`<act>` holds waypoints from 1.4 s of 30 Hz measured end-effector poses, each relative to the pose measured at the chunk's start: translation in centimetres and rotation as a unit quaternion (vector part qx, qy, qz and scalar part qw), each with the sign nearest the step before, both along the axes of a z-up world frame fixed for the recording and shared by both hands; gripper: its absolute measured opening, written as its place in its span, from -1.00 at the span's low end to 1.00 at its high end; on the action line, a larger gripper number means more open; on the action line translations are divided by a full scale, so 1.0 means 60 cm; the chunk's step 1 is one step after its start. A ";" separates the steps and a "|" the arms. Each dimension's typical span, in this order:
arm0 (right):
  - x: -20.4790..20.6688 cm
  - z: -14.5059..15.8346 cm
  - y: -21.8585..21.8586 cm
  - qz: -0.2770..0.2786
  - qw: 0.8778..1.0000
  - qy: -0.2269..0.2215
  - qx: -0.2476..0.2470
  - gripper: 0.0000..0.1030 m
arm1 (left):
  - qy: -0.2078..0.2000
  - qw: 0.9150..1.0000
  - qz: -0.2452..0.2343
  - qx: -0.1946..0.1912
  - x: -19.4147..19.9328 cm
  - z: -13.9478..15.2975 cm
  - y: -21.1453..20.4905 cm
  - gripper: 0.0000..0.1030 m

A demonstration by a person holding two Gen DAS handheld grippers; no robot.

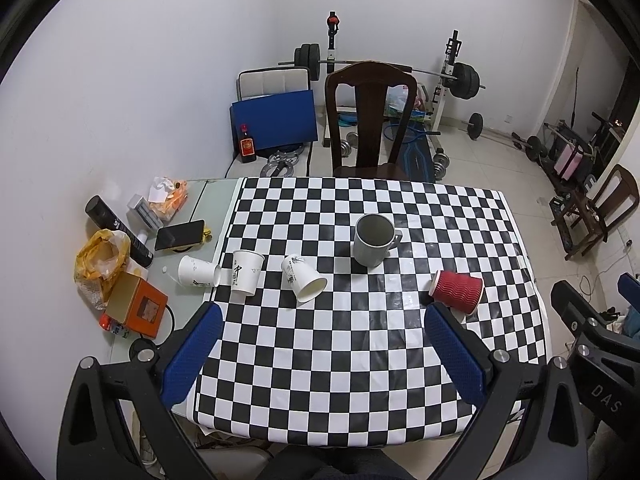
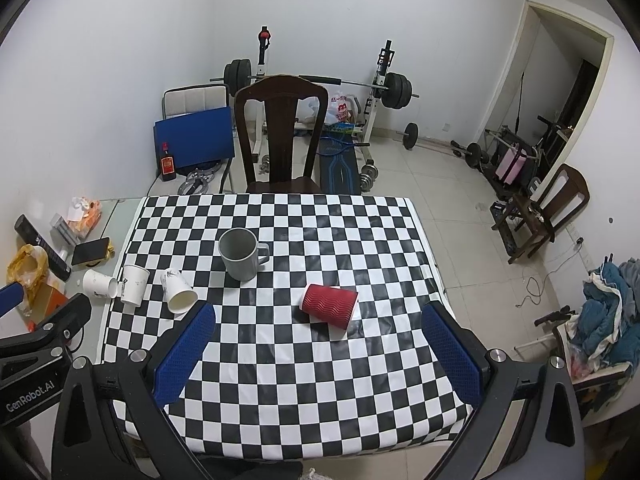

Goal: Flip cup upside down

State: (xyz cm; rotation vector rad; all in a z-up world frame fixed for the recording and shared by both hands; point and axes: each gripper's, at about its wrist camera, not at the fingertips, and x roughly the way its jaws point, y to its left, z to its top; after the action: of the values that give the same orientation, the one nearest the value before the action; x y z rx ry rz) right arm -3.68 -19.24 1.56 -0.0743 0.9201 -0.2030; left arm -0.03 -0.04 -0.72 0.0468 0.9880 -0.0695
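1. I have the table [image 2: 280, 360] under both cameras, covered by a black-and-white checkered cloth; a bare strip runs along its left edge.
2. A dark wooden chair [image 2: 280, 132] stands at the table's far edge.
3. My left gripper [image 1: 320, 344] hovers over the near edge with its blue pads spread wide, holding nothing.
4. My right gripper [image 2: 316, 348] hovers likewise over the near edge, fingers wide apart and empty.
5. The grey mug [image 2: 240, 254] stands upright near the middle of the table, mouth up, handle to the right; its inside looks empty.
6. The red ribbed paper cup [image 2: 329, 305] lies on its side, right of centre, nearer the near edge than the mug; I cannot see into it.
7. Three white paper cups sit by the left edge of the cloth: one upright [image 1: 247, 272], one tipped over with its empty mouth toward me [image 1: 304, 282], one lying on the bare strip [image 1: 199, 272].
8. A yellow plastic bag [image 1: 102, 258] lies open at the table's left edge; its contents are unclear.
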 end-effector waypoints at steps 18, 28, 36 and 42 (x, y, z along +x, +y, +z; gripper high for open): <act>0.005 -0.004 -0.007 -0.001 1.000 0.001 0.005 1.00 | -0.003 1.000 0.003 0.000 0.005 0.003 0.002 1.00; 0.062 -0.103 -0.043 -0.025 0.999 0.019 0.030 1.00 | -0.009 0.999 -0.001 0.041 0.096 -0.106 -0.032 1.00; 0.134 -0.350 -0.106 -0.075 0.991 0.102 0.037 0.74 | 0.034 0.997 -0.015 0.074 0.213 -0.304 -0.077 1.00; 0.157 -0.510 -0.148 -0.094 0.986 0.125 0.058 0.73 | 0.035 0.997 -0.024 0.072 0.280 -0.425 -0.117 0.99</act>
State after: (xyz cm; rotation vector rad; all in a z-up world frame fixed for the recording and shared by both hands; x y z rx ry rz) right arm 5.72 -28.11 -29.03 0.0978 1.1880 -0.3207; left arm 16.79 -7.06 -26.21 0.2010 1.0617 -0.0445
